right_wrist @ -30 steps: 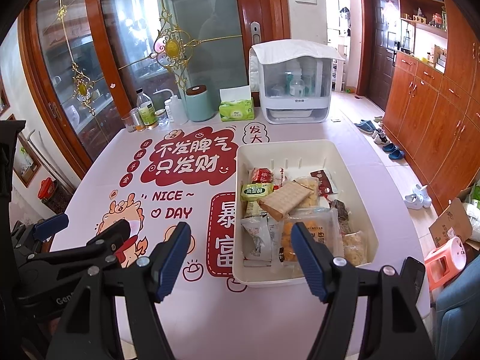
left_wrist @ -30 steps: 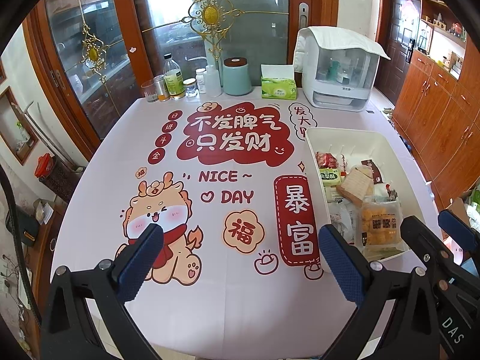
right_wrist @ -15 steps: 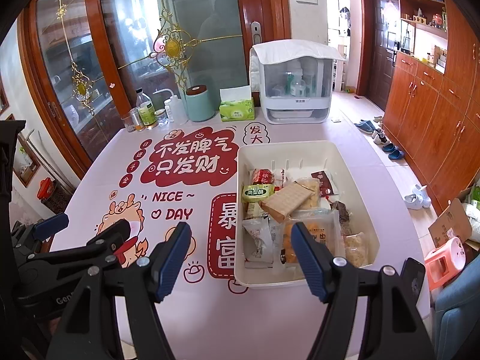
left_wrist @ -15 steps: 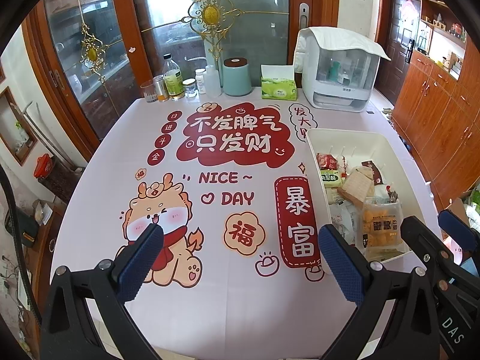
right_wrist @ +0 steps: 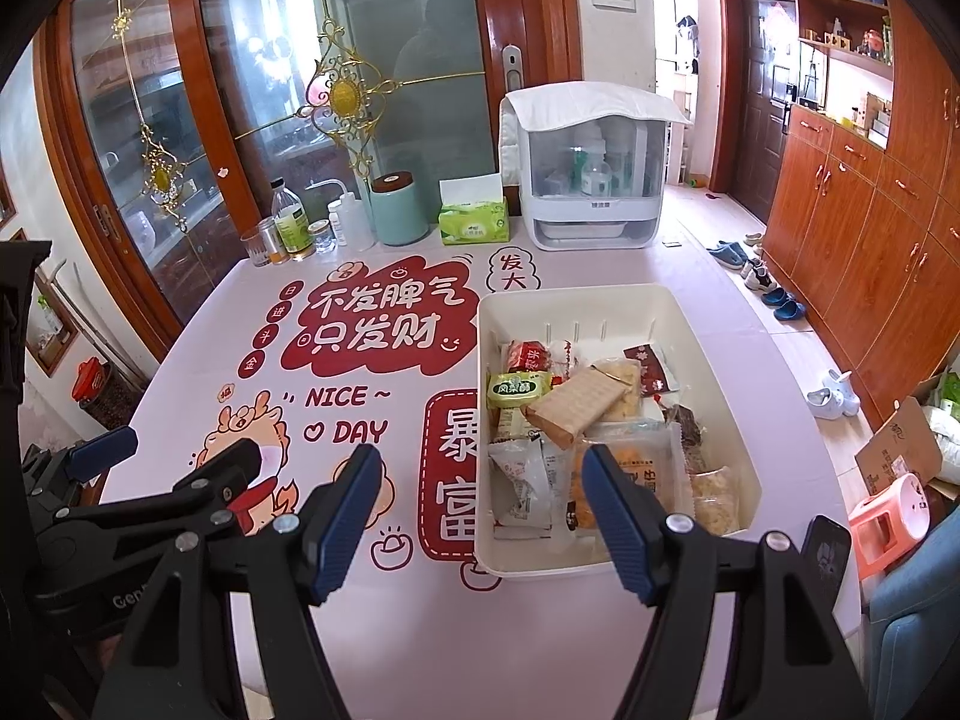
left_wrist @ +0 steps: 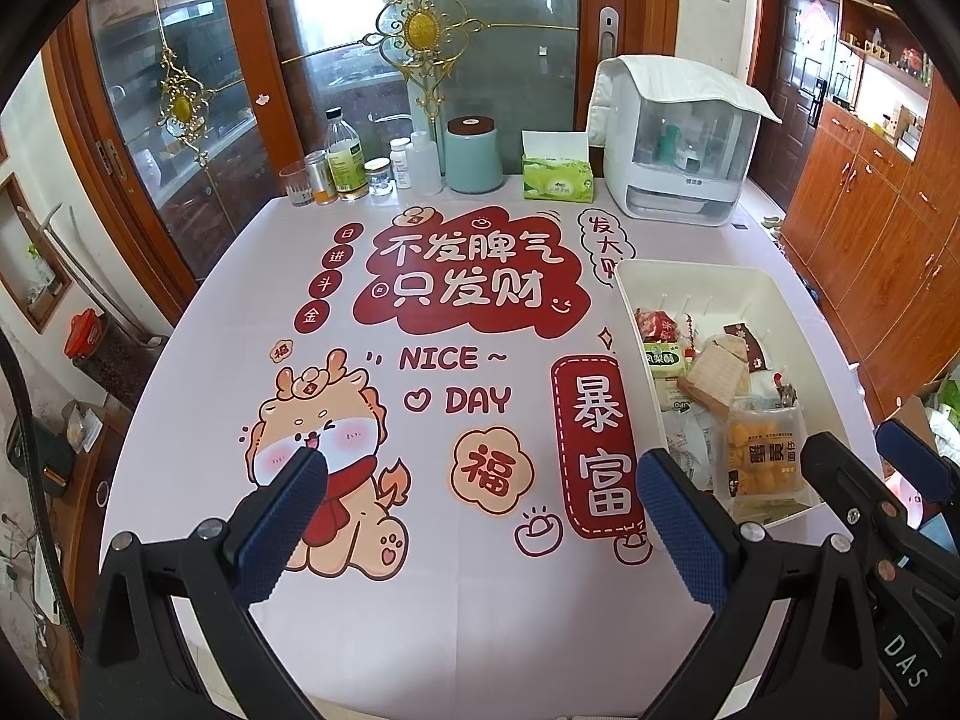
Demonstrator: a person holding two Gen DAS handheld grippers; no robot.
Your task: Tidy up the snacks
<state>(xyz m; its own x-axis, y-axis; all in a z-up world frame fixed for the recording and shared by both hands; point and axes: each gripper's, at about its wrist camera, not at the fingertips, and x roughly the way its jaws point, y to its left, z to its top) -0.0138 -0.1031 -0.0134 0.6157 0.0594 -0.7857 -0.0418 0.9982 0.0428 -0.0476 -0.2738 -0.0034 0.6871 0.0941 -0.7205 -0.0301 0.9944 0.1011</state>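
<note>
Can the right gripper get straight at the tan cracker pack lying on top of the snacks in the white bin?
Probably yes. The right gripper is open and empty at the near end of the white bin. The tan cracker pack lies on top of the pile, uncovered, and the bin has no lid.

White bin (right_wrist: 714, 354), red-and-pink cartoon tablecloth (left_wrist: 432, 618), blue-padded fingers (right_wrist: 345, 516)

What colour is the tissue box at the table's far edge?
Green, with a white tissue sticking out; the tissue box shows best in the right wrist view.
</note>
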